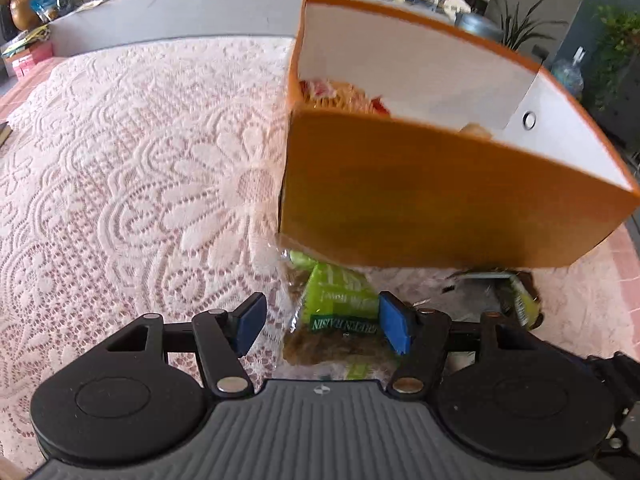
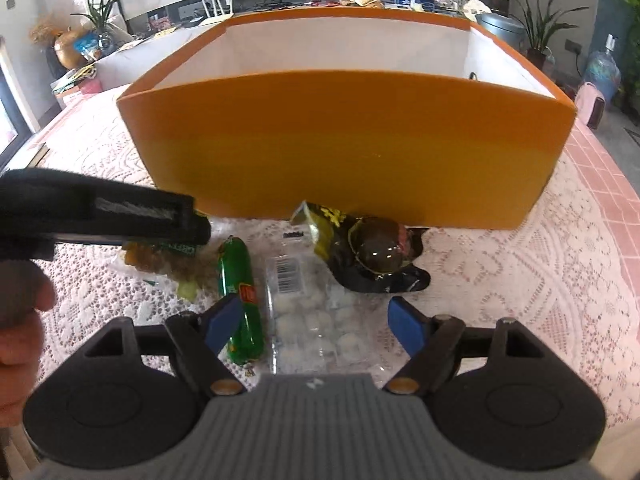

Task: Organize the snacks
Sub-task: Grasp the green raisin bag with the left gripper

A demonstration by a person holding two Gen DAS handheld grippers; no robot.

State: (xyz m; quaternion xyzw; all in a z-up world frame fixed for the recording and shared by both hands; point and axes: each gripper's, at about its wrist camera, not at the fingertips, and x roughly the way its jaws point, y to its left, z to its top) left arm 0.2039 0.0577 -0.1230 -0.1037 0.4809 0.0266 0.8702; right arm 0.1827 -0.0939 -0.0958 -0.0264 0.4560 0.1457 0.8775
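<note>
My left tongs (image 1: 322,322) spread, raisin bag (image 1: 340,328) between pads, not pinched. My right tongs (image 2: 316,322) spread over clear candy pack (image 2: 316,320); green sausage (image 2: 240,300) beside left pad. Dark snack bag (image 2: 372,260) against orange box (image 2: 344,140) front wall. Box on lace-covered surface (image 1: 140,180), some snacks inside.
</note>
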